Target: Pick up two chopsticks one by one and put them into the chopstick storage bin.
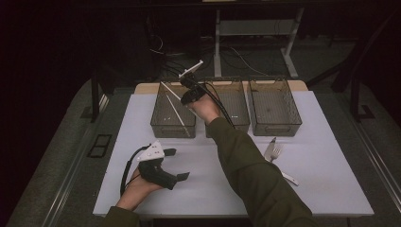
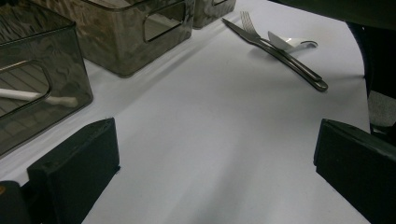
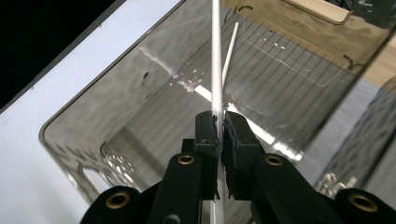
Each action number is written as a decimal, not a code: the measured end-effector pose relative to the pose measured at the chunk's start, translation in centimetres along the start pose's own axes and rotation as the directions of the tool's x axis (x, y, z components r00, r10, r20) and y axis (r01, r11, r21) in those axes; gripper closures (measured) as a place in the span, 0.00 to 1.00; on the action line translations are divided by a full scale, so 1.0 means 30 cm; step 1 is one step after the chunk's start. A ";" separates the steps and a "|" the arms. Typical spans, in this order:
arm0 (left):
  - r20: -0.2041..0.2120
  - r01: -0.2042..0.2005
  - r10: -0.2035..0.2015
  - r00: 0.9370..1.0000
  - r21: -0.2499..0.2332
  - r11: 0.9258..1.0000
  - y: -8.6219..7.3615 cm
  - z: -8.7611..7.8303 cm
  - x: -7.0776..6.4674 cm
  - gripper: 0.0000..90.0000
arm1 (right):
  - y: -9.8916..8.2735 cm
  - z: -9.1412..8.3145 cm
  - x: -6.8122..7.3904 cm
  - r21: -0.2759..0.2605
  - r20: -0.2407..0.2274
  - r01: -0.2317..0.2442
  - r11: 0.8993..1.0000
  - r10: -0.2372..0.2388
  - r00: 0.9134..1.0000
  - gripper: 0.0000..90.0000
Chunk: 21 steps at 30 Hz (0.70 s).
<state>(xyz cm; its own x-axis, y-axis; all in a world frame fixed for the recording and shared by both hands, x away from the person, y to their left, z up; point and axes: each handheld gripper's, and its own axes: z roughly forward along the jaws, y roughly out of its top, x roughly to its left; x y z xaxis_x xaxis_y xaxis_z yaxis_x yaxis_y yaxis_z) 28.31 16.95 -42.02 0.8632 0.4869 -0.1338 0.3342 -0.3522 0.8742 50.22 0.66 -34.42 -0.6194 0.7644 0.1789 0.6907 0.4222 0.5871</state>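
Up over the leftmost bin (image 1: 161,124), the right gripper (image 3: 217,122) has its fingers (image 3: 205,130) clenched on a thin white stick (image 3: 216,56), which hangs inside that smoky plastic bin; a second white stick (image 1: 178,115) leans inside it. Near the bench's (image 1: 222,189) front edge, the left gripper (image 1: 177,163) rests with its fingers (image 2: 74,168) released and spread wide, nothing between them. A fork (image 2: 250,23), knife (image 2: 280,55) and white spoon (image 2: 287,43) lie together to the right.

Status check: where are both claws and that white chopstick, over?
Right claw shut on white chopstick, over left bin. Left claw open, idle on table. One chopstick already inside; nothing blocking.
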 end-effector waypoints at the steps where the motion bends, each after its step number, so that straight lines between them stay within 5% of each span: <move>1: 0.001 0.003 -0.003 1.000 -0.001 1.000 0.000 0.000 -0.001 0.00 | 0.005 0.009 0.003 0.001 0.005 -0.005 1.000 0.005 1.000 0.93; 9: 0.003 0.006 -0.006 1.000 -0.006 1.000 -0.001 -0.005 0.003 0.00 | 0.027 0.070 0.012 0.023 0.033 -0.026 0.999 0.026 0.999 0.93; 21: 0.005 0.000 0.000 1.000 -0.001 1.000 -0.001 -0.005 0.004 0.00 | 0.008 0.122 0.027 0.047 0.010 -0.037 0.998 0.037 0.999 0.90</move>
<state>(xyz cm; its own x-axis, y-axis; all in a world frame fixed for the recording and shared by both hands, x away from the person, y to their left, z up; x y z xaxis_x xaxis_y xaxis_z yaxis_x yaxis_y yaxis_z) 28.34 17.14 -41.98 0.8650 0.4830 -0.1358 0.3334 -0.3512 0.8749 51.25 3.16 -37.03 -0.5900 0.7842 0.1923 0.7298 0.4160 0.5425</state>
